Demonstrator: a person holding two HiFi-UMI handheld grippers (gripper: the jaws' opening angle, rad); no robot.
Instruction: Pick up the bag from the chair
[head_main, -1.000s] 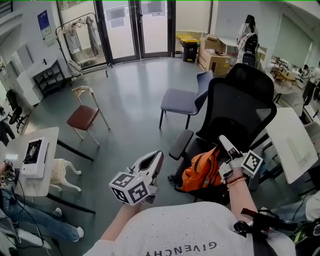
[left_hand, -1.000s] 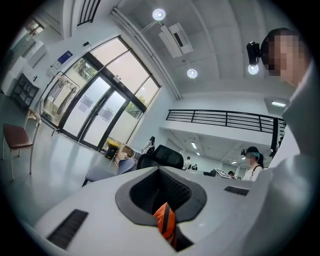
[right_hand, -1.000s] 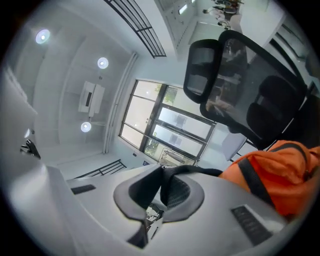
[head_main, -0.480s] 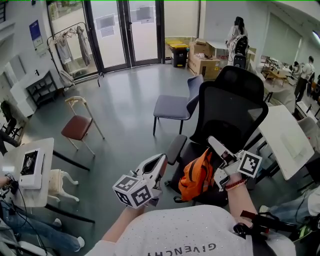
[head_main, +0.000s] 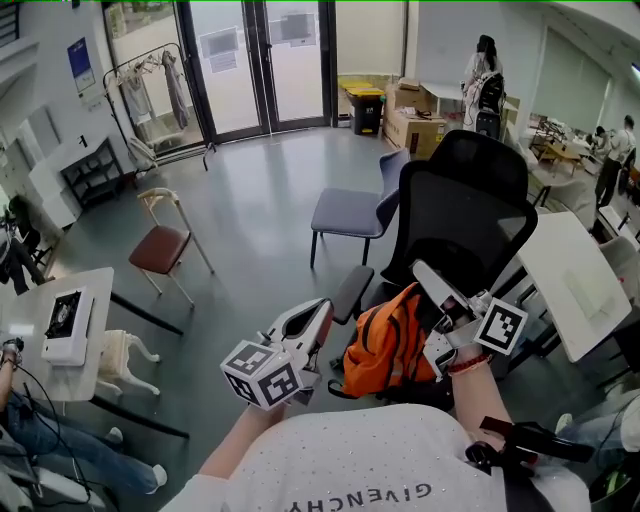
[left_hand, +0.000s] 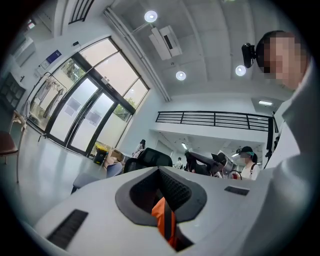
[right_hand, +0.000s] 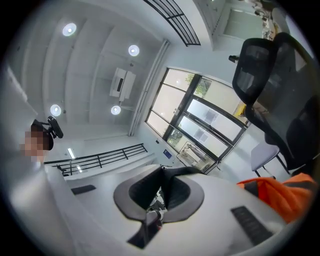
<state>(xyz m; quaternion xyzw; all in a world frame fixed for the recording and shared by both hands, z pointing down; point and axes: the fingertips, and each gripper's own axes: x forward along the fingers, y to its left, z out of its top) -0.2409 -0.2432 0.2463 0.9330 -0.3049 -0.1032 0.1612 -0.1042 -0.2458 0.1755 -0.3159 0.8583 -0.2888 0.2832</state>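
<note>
Orange soft fabric backpack (head_main: 385, 340): limp, likely light, sags; straps safest hold. Right gripper (head_main: 424, 272) clamps black strap (right_hand: 150, 225); left gripper (head_main: 322, 310) nips orange webbing (left_hand: 164, 222).

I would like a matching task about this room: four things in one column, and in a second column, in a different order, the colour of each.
Things:
1. bag
2. office chair
3. wooden chair
4. padded chair

Colours:
A. blue-grey
B. orange
C. dark red seat
D. black

Pairs: 1-B, 2-D, 3-C, 4-A
</note>
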